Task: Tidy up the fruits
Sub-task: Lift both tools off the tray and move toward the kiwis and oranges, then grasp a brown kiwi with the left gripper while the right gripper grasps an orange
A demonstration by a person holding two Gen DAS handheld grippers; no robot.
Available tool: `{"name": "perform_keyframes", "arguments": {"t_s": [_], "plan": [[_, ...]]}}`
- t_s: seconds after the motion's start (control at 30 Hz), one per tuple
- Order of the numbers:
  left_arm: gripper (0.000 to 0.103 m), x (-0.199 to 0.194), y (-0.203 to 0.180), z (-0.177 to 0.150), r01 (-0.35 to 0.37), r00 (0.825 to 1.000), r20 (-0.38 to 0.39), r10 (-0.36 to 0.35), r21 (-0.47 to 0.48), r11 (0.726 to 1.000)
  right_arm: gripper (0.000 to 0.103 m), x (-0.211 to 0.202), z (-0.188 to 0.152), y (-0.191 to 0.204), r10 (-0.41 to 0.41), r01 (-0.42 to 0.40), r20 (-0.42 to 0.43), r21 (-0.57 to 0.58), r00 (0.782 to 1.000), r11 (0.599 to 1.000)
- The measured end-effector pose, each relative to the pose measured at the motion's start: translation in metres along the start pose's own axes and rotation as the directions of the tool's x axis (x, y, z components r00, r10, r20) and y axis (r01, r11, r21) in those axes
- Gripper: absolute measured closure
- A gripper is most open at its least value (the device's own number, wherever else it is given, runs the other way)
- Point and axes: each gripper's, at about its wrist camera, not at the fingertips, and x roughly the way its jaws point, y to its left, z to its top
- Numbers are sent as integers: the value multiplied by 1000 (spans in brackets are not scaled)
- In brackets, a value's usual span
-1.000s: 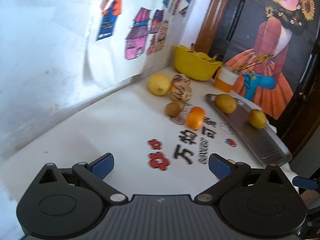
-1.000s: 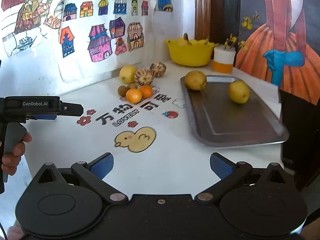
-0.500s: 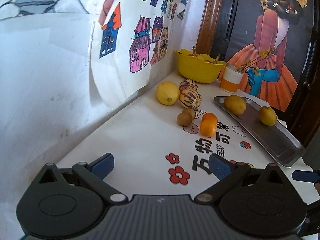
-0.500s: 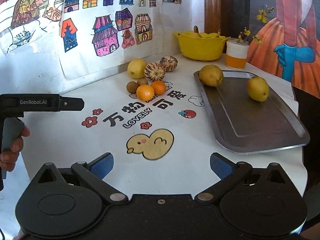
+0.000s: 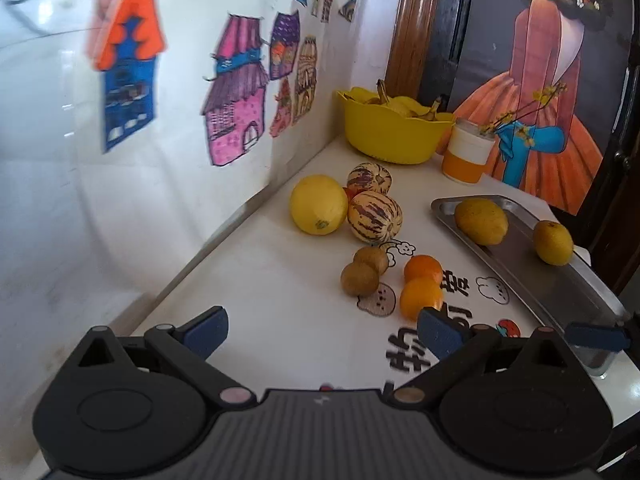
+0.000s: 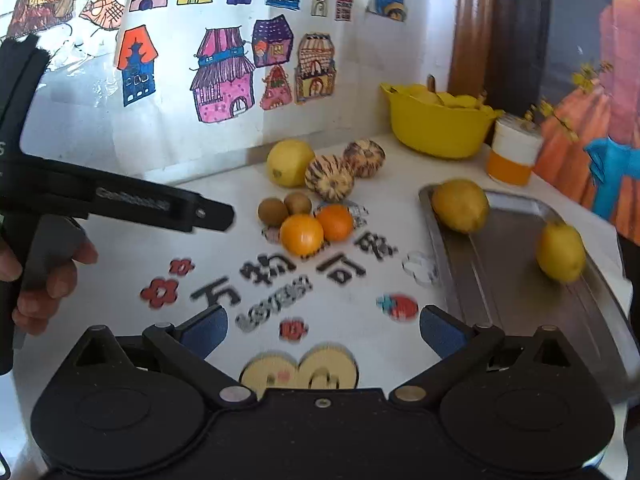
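Both tools are hanging wide open with nothing between their fingers, the left tool (image 5: 322,330) and the right tool (image 6: 322,330) above the white worktop (image 5: 280,304). Ahead, two oranges (image 5: 422,296), two brown fruits (image 5: 360,278), striped melons (image 5: 374,216) and a yellow fruit (image 5: 319,204) are sitting clustered. Two lemons (image 6: 460,205) are lying in the metal tray (image 6: 520,280).

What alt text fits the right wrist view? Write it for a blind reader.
Open right gripper hovers over a white table with loose fruit: a lemon, two striped melons, two kiwis and two oranges. At right, a metal tray holds two lemons. The left gripper reaches in from the left.
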Motion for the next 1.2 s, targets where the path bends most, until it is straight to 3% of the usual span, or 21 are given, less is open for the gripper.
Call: {"name": "perform_keyframes", "arguments": {"t_s": [0.2, 0.6, 0.93, 1.2], "plan": [[1, 22, -1, 12, 30, 1000, -6, -30, 7, 1000, 16, 25, 17, -1, 7, -6, 15, -59, 1000, 998], [27, 51, 1, 18, 98, 994, -47, -99, -12, 995, 37, 65, 28, -2, 65, -65, -10, -80, 998, 995], [48, 60, 1, 20, 112, 992, -52, -112, -11, 994, 50, 78, 31, 3, 92, -92, 1, -80, 996, 993], [52, 65, -9, 21, 80, 995, -57, -77, 53, 995, 62, 80, 31, 0, 88, -87, 10, -70, 996, 994]]}}
